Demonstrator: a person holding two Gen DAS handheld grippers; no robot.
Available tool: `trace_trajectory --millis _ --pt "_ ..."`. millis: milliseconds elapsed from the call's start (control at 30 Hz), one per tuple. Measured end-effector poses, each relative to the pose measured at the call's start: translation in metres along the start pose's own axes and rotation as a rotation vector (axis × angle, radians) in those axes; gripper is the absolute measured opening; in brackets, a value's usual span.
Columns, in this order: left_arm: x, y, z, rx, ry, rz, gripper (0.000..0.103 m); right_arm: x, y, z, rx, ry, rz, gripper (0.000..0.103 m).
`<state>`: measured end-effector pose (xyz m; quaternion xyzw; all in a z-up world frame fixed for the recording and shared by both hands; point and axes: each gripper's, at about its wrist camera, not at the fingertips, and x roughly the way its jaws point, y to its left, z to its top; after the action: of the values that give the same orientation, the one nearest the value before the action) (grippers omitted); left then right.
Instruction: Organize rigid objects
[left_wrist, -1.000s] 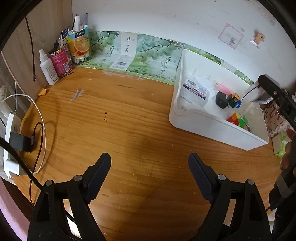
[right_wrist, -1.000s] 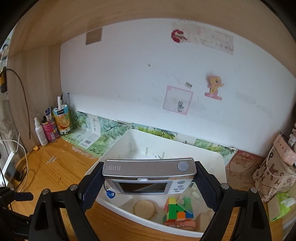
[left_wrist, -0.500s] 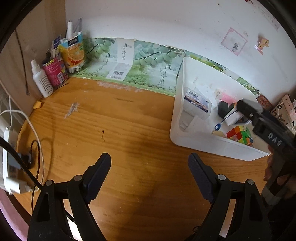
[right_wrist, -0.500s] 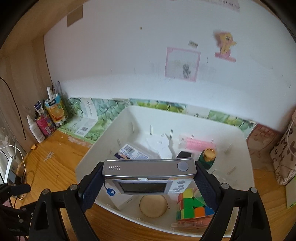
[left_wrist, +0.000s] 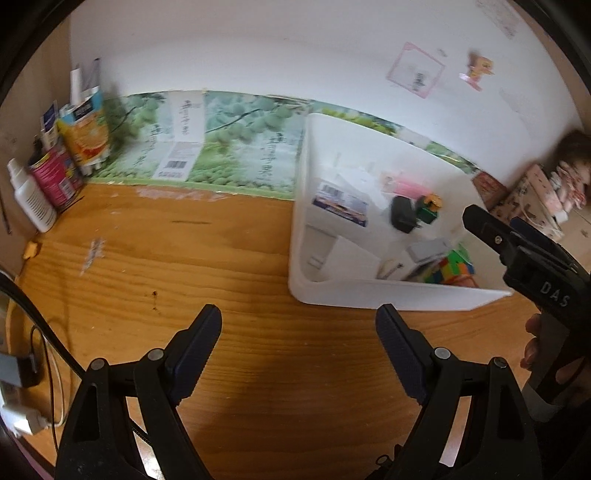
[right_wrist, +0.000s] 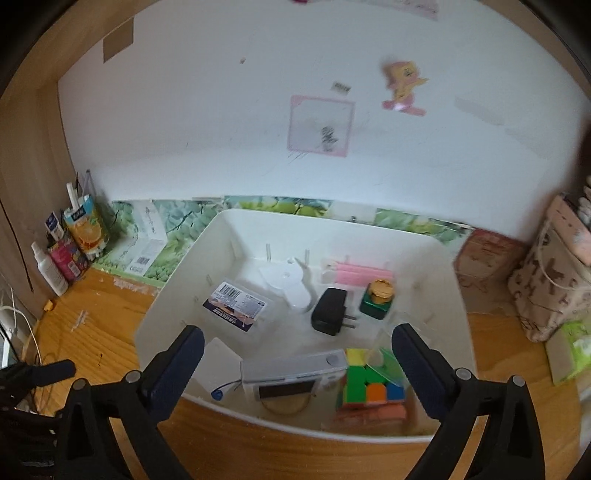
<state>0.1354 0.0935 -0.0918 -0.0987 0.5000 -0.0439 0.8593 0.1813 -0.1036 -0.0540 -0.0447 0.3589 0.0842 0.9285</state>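
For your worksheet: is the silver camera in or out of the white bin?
In. The camera lies on the bin floor beside the cube; the right gripper is open.

bin (right_wrist: 458, 325): white
camera (right_wrist: 291, 373): silver
cube (right_wrist: 369, 384): yellow, green, orange, blue squares
plug (right_wrist: 328, 310): black
table (left_wrist: 258, 266): orange-brown woodgrain

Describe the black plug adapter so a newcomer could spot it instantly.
Start at the white bin on the wooden desk and look at the middle of its floor. The black plug adapter lies flat there, beside a green block with an orange cap. It is the only black item in the bin, with two metal prongs sticking out.
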Motion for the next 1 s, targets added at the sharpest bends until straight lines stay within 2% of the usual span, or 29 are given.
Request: trace_trajectory --millis 200,400,567,667,833,1000 --pt "-0.008 -0.003 -0.006 0.058 0.008 -0.064 0.087 -0.025 -0.003 -0.024 0.078 0.034 -0.061 0.102" --pt "-0.009 -0.002 -0.018 0.086 0.042 -0.096 0.087 -0.034 0.004 -0.068 0.153 0.133 -0.102 0.103" --pt "-0.012 -0.006 -0.028 0.088 0.055 -0.076 0.088 -0.044 0.004 -0.099 0.208 0.215 -0.083 0.103" --pt "-0.015 -0.009 -0.033 0.068 0.055 -0.06 0.096 -0.051 0.001 -0.11 0.204 0.251 -0.057 0.103" --pt "-0.029 -0.027 -0.038 0.046 0.021 -0.03 0.101 -0.071 -0.013 -0.114 0.173 0.259 -0.069 0.103" --pt "-0.042 -0.05 -0.039 0.014 -0.001 -0.011 0.102 -0.088 -0.041 -0.113 0.192 0.269 -0.073 0.103"
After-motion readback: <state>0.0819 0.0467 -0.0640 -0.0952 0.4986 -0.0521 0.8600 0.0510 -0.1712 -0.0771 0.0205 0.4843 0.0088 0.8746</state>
